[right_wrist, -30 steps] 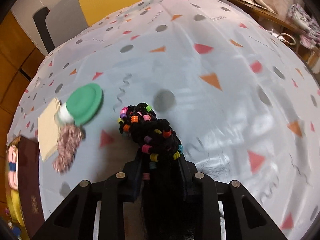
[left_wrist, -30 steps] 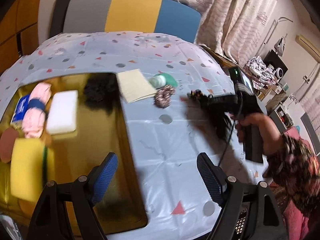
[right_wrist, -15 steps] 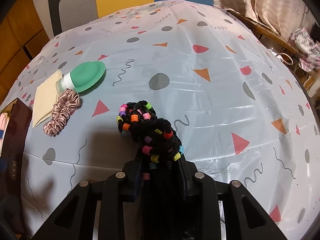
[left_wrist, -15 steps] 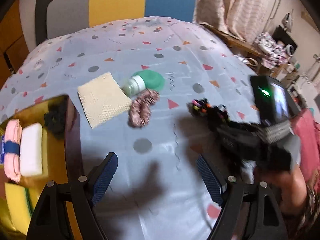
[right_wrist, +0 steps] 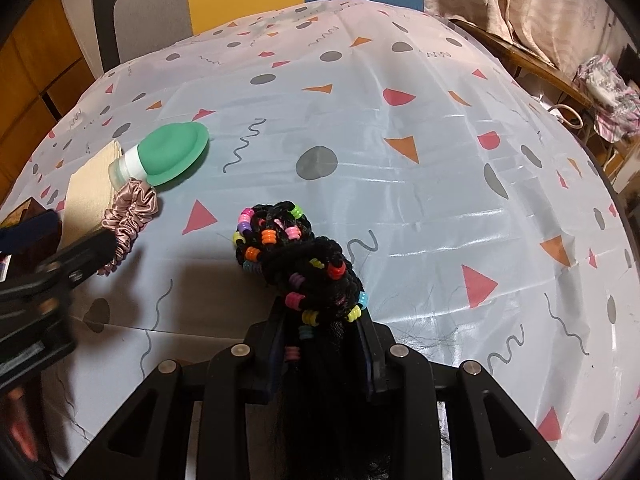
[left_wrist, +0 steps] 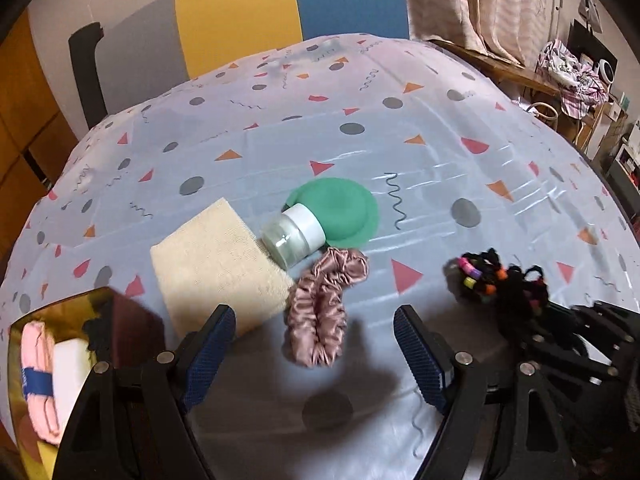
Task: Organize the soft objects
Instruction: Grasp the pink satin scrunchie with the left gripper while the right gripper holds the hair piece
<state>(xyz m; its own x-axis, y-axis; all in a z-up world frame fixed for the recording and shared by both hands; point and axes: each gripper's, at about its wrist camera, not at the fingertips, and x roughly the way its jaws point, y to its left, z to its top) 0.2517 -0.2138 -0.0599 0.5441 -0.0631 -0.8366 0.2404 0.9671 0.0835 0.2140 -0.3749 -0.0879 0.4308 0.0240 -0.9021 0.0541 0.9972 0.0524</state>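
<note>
My left gripper (left_wrist: 316, 344) is open and empty, its fingers either side of a pink satin scrunchie (left_wrist: 326, 306) on the patterned tablecloth. My right gripper (right_wrist: 322, 344) is shut on a black braided hairpiece with coloured beads (right_wrist: 296, 260), held just above the cloth; the hairpiece also shows in the left wrist view (left_wrist: 500, 284). A beige cloth (left_wrist: 218, 268) lies left of the scrunchie. A small clear jar (left_wrist: 292, 234) rests against a green hat-shaped item (left_wrist: 340, 210). The scrunchie (right_wrist: 130, 216) also shows in the right wrist view.
A golden tray (left_wrist: 28, 432) at the table's left edge holds a pink towel roll (left_wrist: 36, 364), a white sponge (left_wrist: 68, 368) and a dark fluffy item. A grey, yellow and blue chair back (left_wrist: 240, 16) stands behind the table. Curtains and clutter are at the right.
My left gripper has swung from over the tray to the right and forward, now straddling the pink scrunchie. My right gripper has kept hold of the hairpiece and turned slightly.
</note>
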